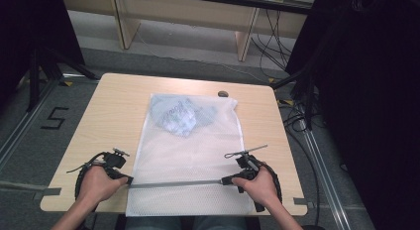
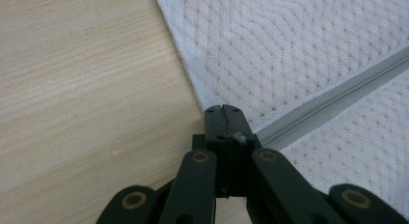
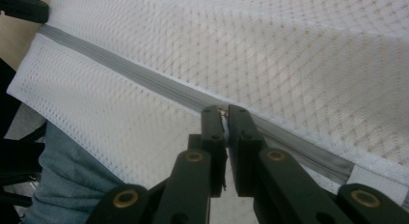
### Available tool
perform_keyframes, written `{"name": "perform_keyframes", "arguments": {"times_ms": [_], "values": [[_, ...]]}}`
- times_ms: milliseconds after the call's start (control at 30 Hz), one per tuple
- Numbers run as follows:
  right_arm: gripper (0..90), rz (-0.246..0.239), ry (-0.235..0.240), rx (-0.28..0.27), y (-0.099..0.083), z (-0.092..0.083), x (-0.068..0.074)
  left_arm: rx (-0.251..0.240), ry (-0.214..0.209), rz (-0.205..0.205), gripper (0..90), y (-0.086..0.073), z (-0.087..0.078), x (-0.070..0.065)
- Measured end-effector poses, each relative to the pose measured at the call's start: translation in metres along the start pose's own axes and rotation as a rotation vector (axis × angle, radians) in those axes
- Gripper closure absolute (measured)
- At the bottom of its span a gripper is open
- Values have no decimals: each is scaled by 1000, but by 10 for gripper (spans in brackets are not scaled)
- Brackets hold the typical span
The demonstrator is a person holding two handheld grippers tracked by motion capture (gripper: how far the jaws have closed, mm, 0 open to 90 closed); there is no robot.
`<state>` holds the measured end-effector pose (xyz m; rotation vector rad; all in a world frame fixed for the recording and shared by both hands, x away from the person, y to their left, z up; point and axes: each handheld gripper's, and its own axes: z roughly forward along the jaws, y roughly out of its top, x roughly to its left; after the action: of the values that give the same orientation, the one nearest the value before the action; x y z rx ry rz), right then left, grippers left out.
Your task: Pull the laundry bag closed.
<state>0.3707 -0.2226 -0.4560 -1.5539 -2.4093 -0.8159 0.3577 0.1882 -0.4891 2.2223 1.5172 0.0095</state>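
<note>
Here the white mesh bag (image 1: 190,155) lies flat on the table (image 1: 109,116), near edge overhanging, with the left tongs (image 2: 223,109) pinched on its grey zipper's (image 1: 176,183) end and the right tongs (image 3: 224,109) clamped on what looks like the slider, so pull straight along the taut track.

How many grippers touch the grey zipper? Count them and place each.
2. The left gripper pinches the white mesh laundry bag's grey zipper at its left end; the right gripper near its right end.

Bare table (image 1: 114,116) flanks the mesh bag (image 1: 198,141) on both sides.
</note>
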Motion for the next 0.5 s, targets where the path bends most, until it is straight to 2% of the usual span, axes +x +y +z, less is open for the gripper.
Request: {"name": "perform_keyframes", "arguments": {"times_ms": [133, 167, 267, 300, 500], "values": [[869, 2, -2, 1, 0, -1, -2, 0, 0, 0, 900, 0, 0, 0], [869, -9, -3, -5, 0, -1, -3, 0, 0, 1, 900, 0, 0, 0], [869, 13, -6, 4, 0, -2, -2, 0, -1, 1, 900, 0, 0, 0], [870, 1, -5, -3, 0, -2, -3, 1, 0, 0, 900, 0, 0, 0], [870, 6, -6, -4, -1, -4, -5, 1, 0, 1, 900, 0, 0, 0]]}}
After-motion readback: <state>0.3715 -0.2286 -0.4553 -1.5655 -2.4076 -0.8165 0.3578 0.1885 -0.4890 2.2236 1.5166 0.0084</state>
